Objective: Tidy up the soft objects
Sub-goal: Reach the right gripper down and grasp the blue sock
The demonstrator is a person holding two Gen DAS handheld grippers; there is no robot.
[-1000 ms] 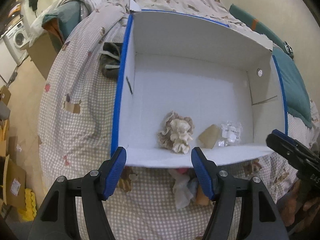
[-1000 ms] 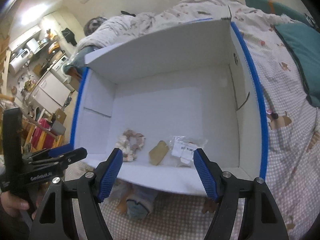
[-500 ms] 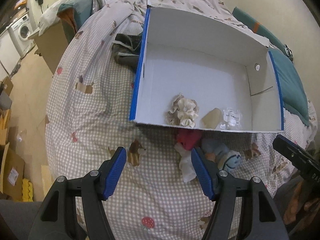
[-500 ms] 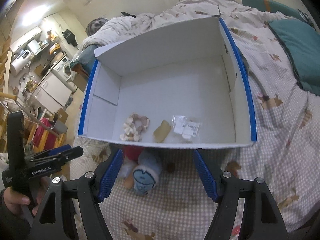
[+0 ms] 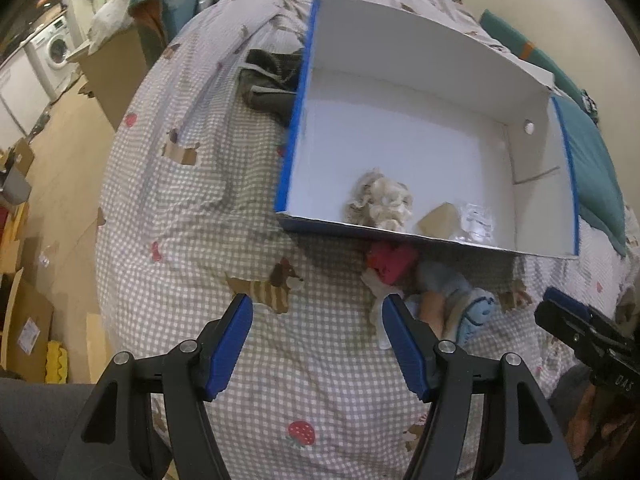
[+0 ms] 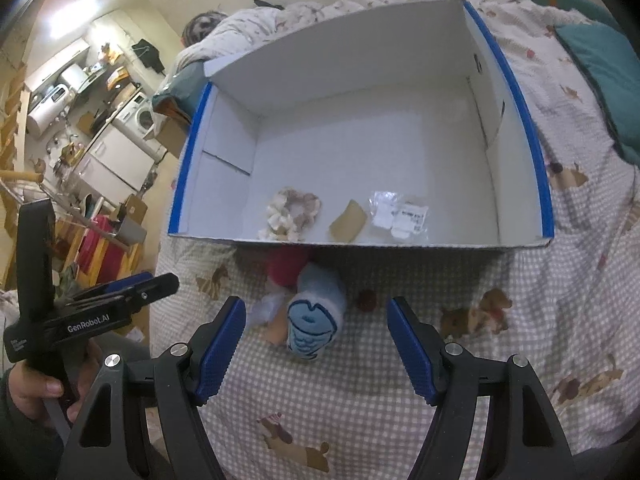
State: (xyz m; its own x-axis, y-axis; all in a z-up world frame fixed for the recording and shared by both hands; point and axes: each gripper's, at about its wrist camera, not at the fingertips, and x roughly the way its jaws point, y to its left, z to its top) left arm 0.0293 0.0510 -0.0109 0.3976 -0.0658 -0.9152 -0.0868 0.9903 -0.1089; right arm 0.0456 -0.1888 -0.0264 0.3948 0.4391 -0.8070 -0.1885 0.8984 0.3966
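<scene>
Both of my grippers hang over the checked bedspread [image 5: 208, 208] with nothing between their blue pads. My left gripper [image 5: 316, 344] is spread wide above bare cloth, beside a printed dog, and its right finger [image 5: 404, 348] sits just at the edge of the soft pile. My right gripper [image 6: 312, 348] is just as wide, and from its camera the pale blue sock [image 6: 316, 320] with a drawn sole lies between the fingers, a little left of centre, without touching either pad.

That blue sock lies toe toward me on the bedspread. Against it, on its left as I see it, are a white scrap of cloth [image 6: 264, 308] and something skin-coloured that I cannot make out. Just past it, a red soft thing [image 6: 286, 266] is tucked against the near wall of the white box [image 6: 360, 140], partly hidden under that wall's edge.

Inside the box, along the near wall, sit a cream and brown ruffled scrunchie [image 6: 292, 216], a tan card [image 6: 348, 226] to its right, and a clear plastic bag [image 6: 400, 220] with a white label beyond that. The remaining box floor is bare white. Blue tape runs along the side rims.

Farther off, a dark garment [image 5: 272, 84] lies against the box's left outer wall, and a teal pillow [image 6: 604, 80] rests on the bed to the right.
</scene>
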